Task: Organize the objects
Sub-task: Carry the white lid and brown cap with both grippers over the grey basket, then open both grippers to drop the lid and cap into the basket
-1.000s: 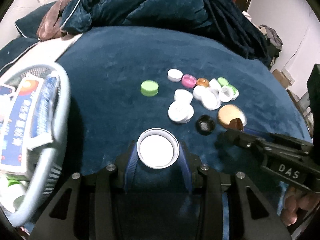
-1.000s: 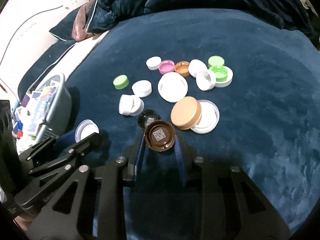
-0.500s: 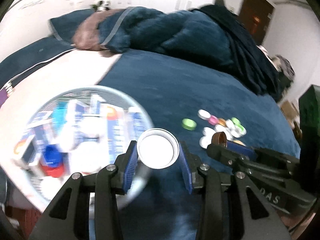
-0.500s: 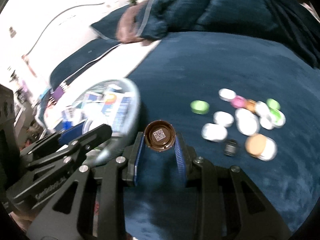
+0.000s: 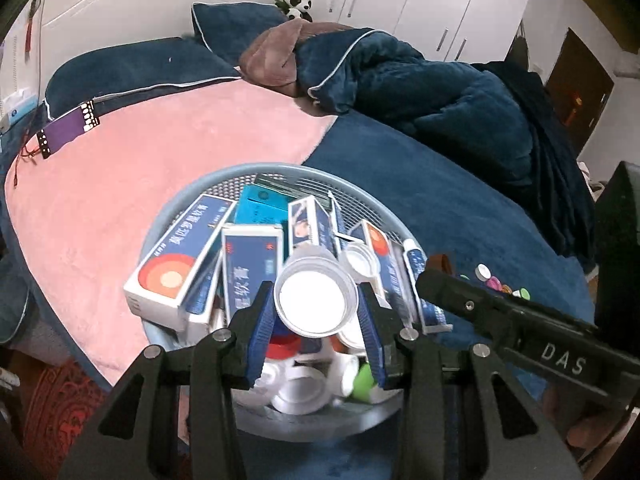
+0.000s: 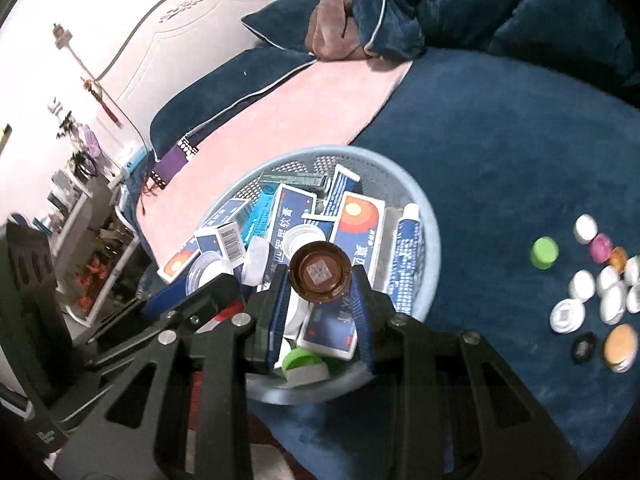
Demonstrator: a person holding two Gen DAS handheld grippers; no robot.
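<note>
Left gripper (image 5: pixel 316 312) clamping white cap (image 5: pixel 314 304), right gripper (image 6: pixel 320 288) clamping QR-stickered brown cap (image 6: pixel 319 272), "DAS" alongside

The bed (image 6: pixel 500 168) is covered by a dark blue plush blanket (image 6: pixel 520 200) over a pink sheet (image 5: pixel 140 168); a round pale blue basket (image 6: pixel 430 240) sits on it where the two meet. A cluster of loose caps (image 6: pixel 600 280) lies on the blue blanket, well apart from the basket; pillows (image 5: pixel 132 68), a rumpled quilt (image 5: pixel 440 92) and a purple strip (image 5: pixel 68 130) lie toward the headboard.

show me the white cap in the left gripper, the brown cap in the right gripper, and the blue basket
Round white plastic cap (image 5: pixel 314 301), left wrist view, its flat inner face.
Round brown plastic cap (image 6: pixel 320 274), right wrist view, its inner face.
Round light blue mesh basket (image 6: pixel 434 236), right wrist view, its right rim.
</note>
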